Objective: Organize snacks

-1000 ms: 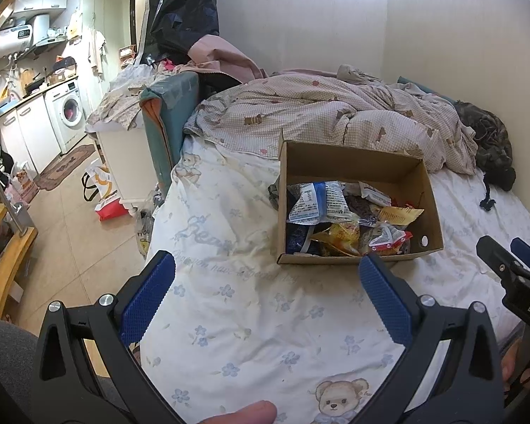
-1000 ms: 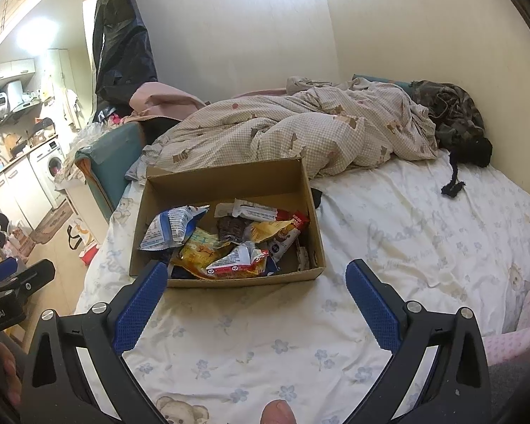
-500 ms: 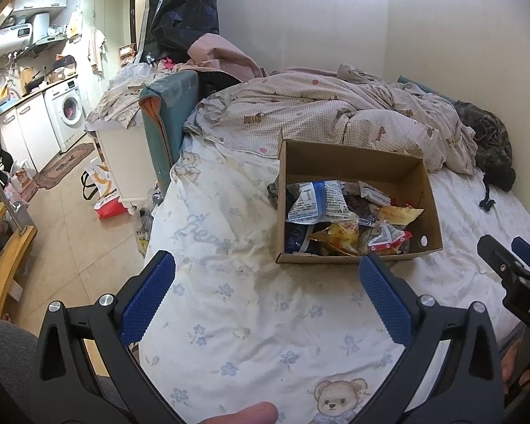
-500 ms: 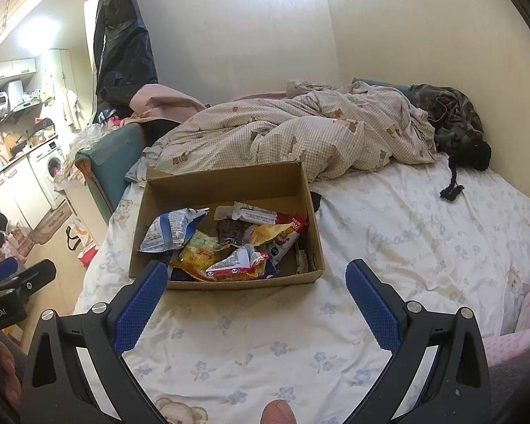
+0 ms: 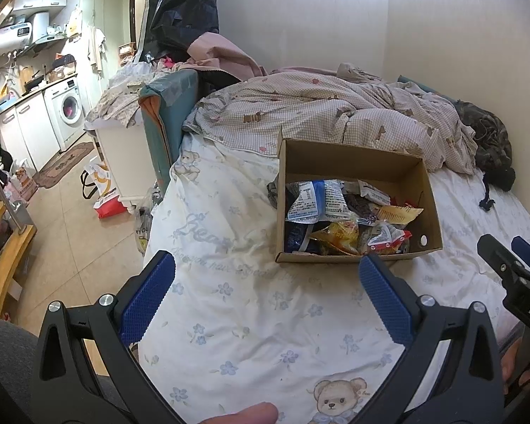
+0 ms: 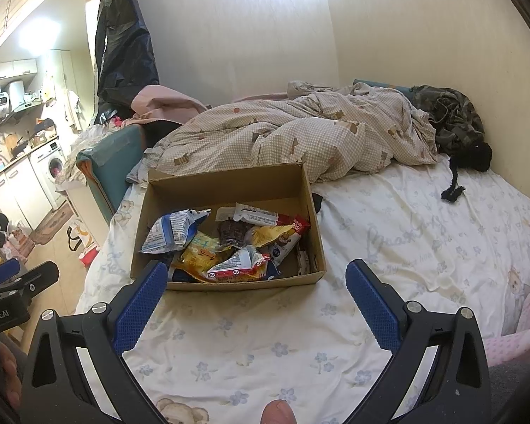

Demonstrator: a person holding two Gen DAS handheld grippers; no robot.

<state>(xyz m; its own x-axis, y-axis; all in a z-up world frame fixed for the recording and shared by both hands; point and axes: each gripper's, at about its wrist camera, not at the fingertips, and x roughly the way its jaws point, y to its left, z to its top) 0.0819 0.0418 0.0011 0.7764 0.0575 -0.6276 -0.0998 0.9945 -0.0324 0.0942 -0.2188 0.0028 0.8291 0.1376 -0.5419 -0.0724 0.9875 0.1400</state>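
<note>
An open cardboard box [image 5: 349, 162] [image 6: 226, 185] sits on the bed and holds several snack packets: a blue-and-white bag [image 5: 309, 201] [image 6: 173, 231], a yellow packet [image 6: 203, 254], a red-and-white packet [image 5: 385, 238] [image 6: 238, 266] and a dark one [image 6: 233, 231]. My left gripper [image 5: 266, 272] is open and empty, above the sheet just short of the box's near wall. My right gripper [image 6: 256, 279] is open and empty, its left fingertip over the box's near edge.
A crumpled checked duvet [image 5: 321, 113] [image 6: 293, 137] lies behind the box, dark clothing [image 6: 448, 120] at the far right. A teal headboard [image 5: 166, 113] and the floor drop-off lie left of the bed. White floral sheet [image 6: 424, 240] spreads right of the box.
Both grippers have drifted slightly forward toward the box. Both stay open and empty; the box and snacks have not moved.
</note>
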